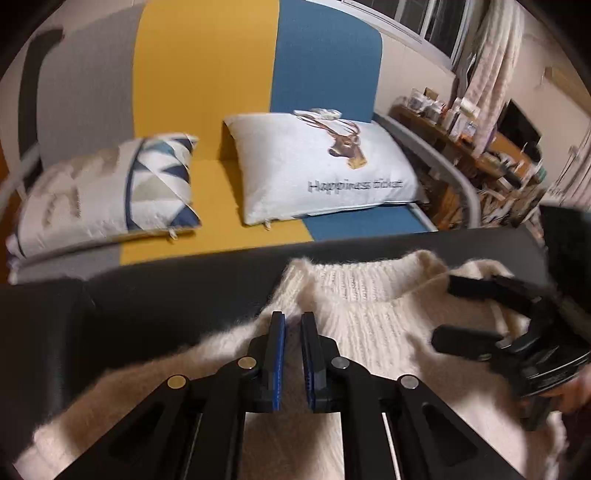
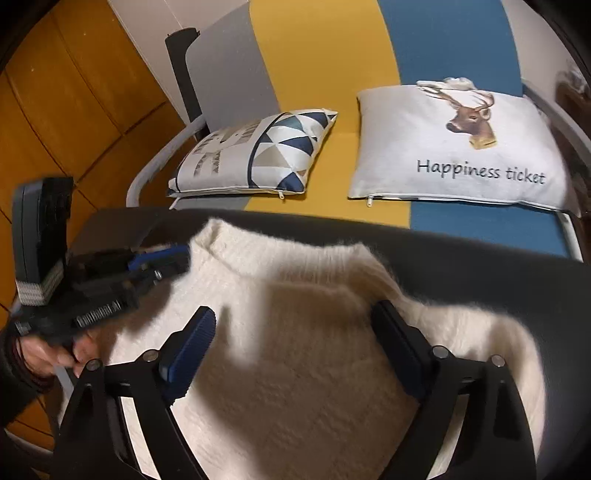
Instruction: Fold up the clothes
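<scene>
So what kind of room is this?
Probably a living room at home: a striped sofa with two pillows, a window with a curtain, and a cluttered shelf.

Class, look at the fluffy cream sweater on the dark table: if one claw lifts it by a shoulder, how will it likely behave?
The sweater will probably go floppy and hang down: it is soft knit that already lies rumpled. It is likely light for its bulk, judging by the fuzzy, airy pile. It probably won't slip much; the fluffy surface should catch on the left claw pads.
</scene>
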`<control>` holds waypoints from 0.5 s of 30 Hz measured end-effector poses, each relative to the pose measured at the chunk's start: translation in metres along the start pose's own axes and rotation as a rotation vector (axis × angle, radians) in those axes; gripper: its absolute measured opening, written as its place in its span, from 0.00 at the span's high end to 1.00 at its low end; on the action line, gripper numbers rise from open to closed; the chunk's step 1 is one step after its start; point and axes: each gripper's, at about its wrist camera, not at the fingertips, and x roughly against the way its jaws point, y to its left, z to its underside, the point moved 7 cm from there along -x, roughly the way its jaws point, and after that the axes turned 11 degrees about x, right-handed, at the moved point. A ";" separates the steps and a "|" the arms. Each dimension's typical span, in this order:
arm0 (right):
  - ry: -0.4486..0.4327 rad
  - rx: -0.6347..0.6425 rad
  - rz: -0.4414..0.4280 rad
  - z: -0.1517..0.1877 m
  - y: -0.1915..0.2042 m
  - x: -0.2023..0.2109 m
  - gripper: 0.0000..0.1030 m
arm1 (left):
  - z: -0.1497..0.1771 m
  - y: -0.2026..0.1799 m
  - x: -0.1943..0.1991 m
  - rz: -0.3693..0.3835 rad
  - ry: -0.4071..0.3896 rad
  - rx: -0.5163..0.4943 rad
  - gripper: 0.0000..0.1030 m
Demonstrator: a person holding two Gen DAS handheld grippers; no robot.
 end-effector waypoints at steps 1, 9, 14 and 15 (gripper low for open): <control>0.009 0.010 0.018 0.001 0.001 0.001 0.14 | 0.000 0.007 0.012 0.030 0.001 0.042 0.91; -0.019 0.043 0.025 -0.009 0.062 0.039 0.12 | 0.050 0.137 0.175 -0.114 -0.231 0.168 0.91; 0.018 0.173 -0.109 0.006 0.162 0.035 0.12 | 0.117 0.223 0.214 -0.314 -0.191 0.250 0.91; 0.033 0.203 -0.106 0.008 0.180 0.029 0.12 | 0.128 0.235 0.218 -0.344 -0.186 0.270 0.91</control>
